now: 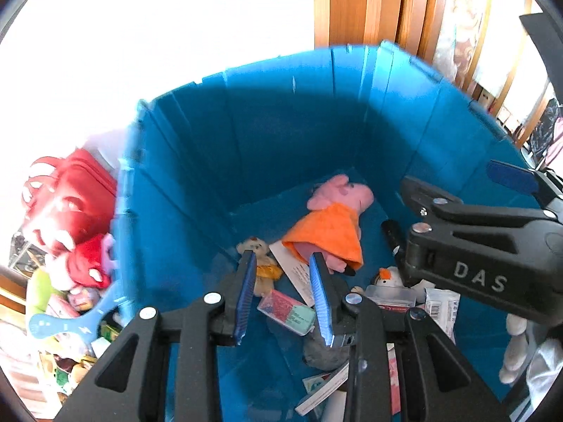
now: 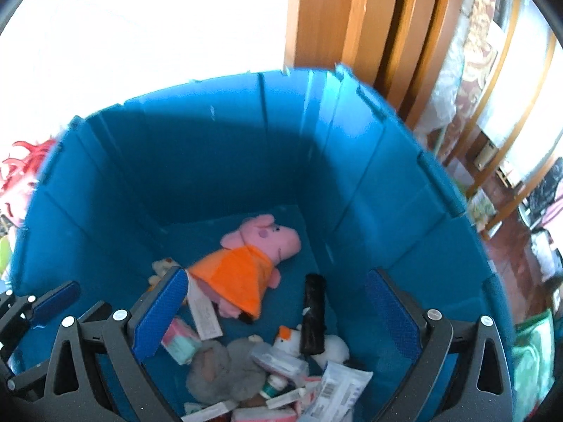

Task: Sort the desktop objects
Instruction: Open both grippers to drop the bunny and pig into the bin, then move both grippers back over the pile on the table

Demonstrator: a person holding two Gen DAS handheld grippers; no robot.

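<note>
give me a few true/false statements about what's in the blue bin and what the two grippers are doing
1. A pig plush in an orange dress lies on the floor of the blue bin. True.
2. The right hand-held gripper is shut on the pig plush. False: it is open and holds nothing.
3. A black tube lies in the bin to the right of the pig plush. True.
4. The left hand-held gripper holds the small bear. False: it is open and empty above the bin's contents.
5. The bin holds only the pig plush. False: a grey plush and packets lie there too.
</note>
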